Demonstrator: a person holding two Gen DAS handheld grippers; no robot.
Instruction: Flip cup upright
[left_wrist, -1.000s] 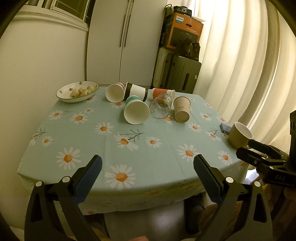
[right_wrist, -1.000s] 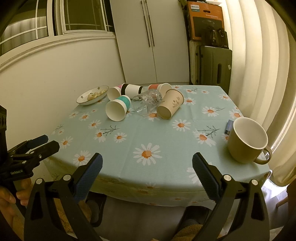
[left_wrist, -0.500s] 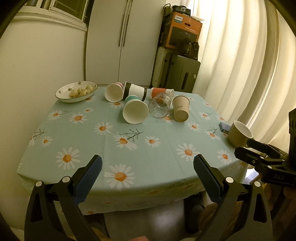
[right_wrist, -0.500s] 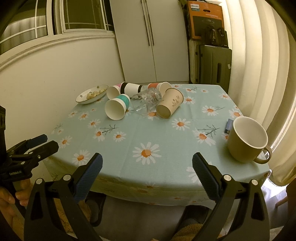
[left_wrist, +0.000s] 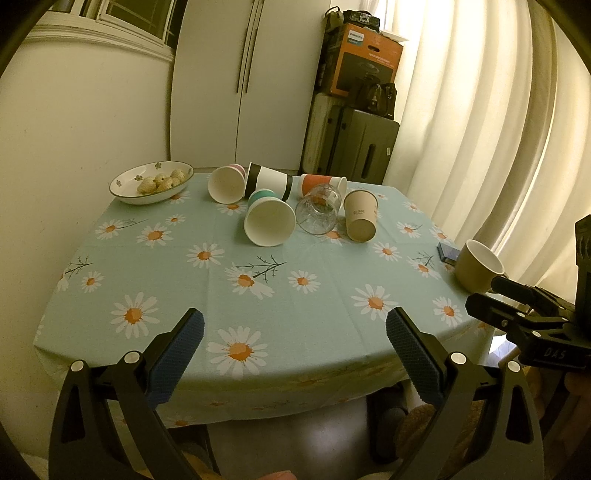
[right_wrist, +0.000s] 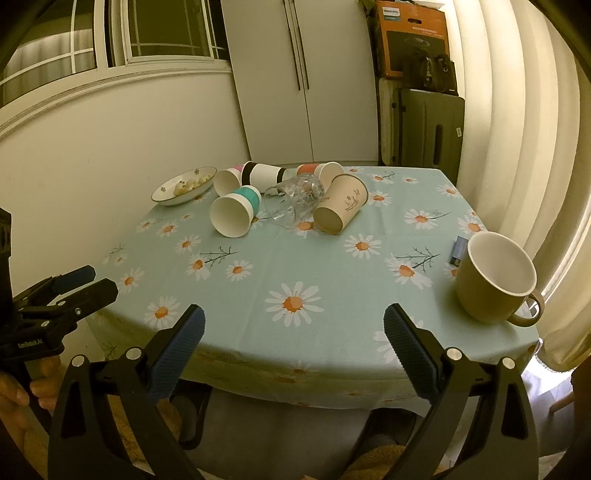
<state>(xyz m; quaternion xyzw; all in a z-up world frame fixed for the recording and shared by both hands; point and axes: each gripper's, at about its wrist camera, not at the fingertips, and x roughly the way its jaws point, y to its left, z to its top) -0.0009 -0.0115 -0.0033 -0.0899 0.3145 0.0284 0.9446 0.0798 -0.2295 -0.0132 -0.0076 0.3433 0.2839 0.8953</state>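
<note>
Several cups lie on their sides at the far middle of the daisy tablecloth: a teal-banded paper cup (left_wrist: 269, 218) (right_wrist: 234, 214), a clear glass (left_wrist: 319, 214) (right_wrist: 295, 199), a beige paper cup (left_wrist: 360, 216) (right_wrist: 341, 208), a pink cup (left_wrist: 226, 182), a black-and-white cup (left_wrist: 267, 181) and an orange cup (left_wrist: 321, 182). My left gripper (left_wrist: 293, 347) is open and empty over the table's near edge. My right gripper (right_wrist: 291, 343) is open and empty over the near edge too, well short of the cups.
A tan mug (right_wrist: 495, 277) (left_wrist: 478, 267) stands upright at the right edge beside a small dark blue box (right_wrist: 460, 251). A bowl of nuts (left_wrist: 151, 182) sits far left. A fridge (left_wrist: 240, 81), suitcases and curtains stand behind the table (left_wrist: 295, 295).
Both grippers have drifted slightly back and up from the table; the view has shifted a little. Nothing on the table has moved.
</note>
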